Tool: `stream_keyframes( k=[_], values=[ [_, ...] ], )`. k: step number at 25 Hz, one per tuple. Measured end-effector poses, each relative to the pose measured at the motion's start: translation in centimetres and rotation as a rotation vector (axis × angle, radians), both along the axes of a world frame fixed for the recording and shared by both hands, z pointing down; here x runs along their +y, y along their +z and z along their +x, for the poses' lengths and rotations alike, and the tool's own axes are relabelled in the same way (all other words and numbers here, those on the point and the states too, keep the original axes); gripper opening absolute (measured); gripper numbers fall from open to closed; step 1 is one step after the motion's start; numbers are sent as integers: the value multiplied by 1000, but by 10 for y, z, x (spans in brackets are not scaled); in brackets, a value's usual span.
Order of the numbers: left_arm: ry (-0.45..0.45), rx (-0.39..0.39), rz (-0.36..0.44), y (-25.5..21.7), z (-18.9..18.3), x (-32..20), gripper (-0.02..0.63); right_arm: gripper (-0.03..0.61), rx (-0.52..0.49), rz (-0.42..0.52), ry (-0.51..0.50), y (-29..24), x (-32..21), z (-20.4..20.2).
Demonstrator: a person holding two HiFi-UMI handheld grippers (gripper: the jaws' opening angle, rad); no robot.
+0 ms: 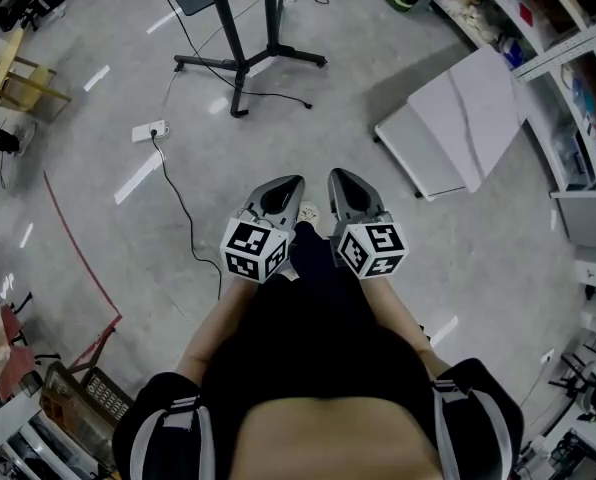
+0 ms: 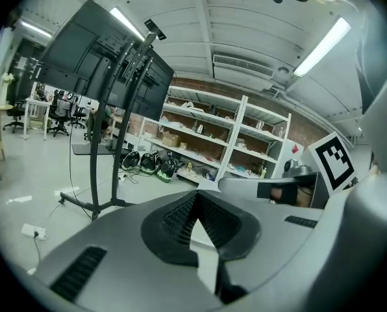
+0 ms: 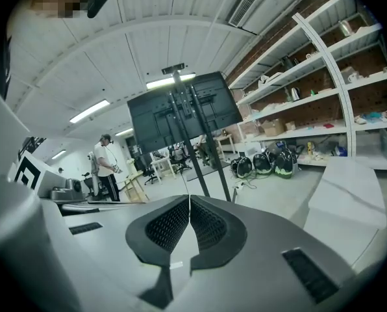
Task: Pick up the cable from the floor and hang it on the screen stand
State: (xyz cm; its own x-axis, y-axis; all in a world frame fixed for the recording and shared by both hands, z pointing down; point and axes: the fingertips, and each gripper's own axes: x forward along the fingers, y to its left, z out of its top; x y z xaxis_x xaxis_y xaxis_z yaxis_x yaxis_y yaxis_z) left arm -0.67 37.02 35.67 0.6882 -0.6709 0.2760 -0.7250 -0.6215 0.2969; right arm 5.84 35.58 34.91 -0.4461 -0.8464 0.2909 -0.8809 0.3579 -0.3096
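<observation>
Over the floor (image 1: 98, 118), left gripper (image 1: 294, 181) and right gripper (image 1: 335, 175) jaws closed, empty, black cable (image 1: 183, 208) near screen stand (image 1: 240, 63)

The screen stand (image 1: 240, 48) is black, post and legs alike. Near its base, a white power strip (image 1: 149, 130) feeds a thin black cable (image 1: 183, 203) over the pale grey, mottled concrete floor (image 1: 458, 258), which is streaked with white glare. Farther out from the stand on that side runs a red line (image 1: 78, 258) (cord or tape, hard to tell). To the stand's right lies a white panel (image 1: 468, 118). The left gripper (image 1: 294, 180) and right gripper (image 1: 334, 174) have light grey shells, black mesh-textured pads (image 3: 169, 225), and cubes (image 1: 255, 250) bearing black-and-white square markers. Behind the stand, the helmets (image 3: 265, 163) are black with green.
</observation>
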Motion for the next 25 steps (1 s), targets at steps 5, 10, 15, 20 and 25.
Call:
stream_keyframes(
  k=[5,10,15,20,25],
  values=[
    [-13,-4,0,0,11,-38,3,25,3,-5,-2,1,-39,13],
    [-25,-5,-14,5,16,-73,3,25,13,-3,-11,1,-78,21],
    [-17,-12,-6,6,29,-105,3,25,18,3,-29,1,-111,30],
    [-35,11,-16,16,40,-127,3,25,7,-31,-25,17,-132,44],
    [-66,6,-25,23,43,-131,3,25,0,-43,-32,26,-141,50]
  ],
)
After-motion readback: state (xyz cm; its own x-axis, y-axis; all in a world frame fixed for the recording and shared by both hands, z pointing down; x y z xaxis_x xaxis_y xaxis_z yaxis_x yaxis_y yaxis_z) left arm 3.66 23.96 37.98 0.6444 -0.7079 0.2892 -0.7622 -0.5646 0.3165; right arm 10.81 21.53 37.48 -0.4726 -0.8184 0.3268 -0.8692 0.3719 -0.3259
